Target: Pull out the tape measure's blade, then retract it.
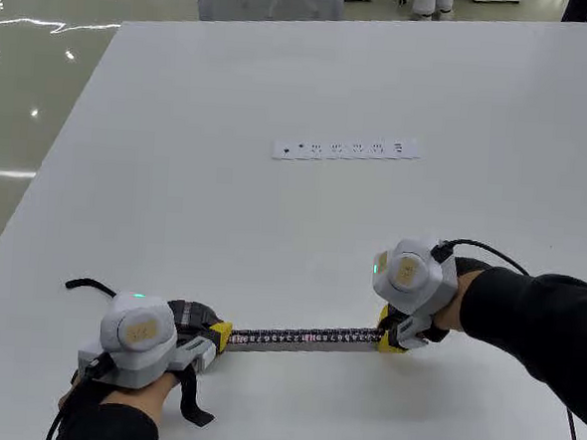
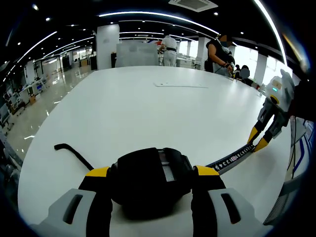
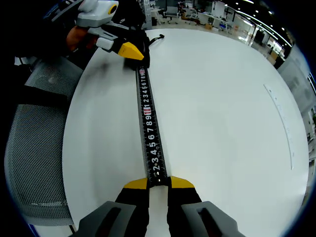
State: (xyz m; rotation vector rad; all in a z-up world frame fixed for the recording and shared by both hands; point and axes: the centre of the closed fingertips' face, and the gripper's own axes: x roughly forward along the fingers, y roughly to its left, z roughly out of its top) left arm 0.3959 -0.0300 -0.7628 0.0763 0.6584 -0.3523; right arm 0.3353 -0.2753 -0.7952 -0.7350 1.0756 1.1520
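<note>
Tension looks to be the aim: left gripper (image 2: 150,172) clamps the tape measure's black case (image 1: 193,317) down near the white table's (image 1: 273,229) front edge, while right gripper (image 3: 159,183) pinches the blade (image 1: 306,337) by its tip, drawing it flat between them.
</note>
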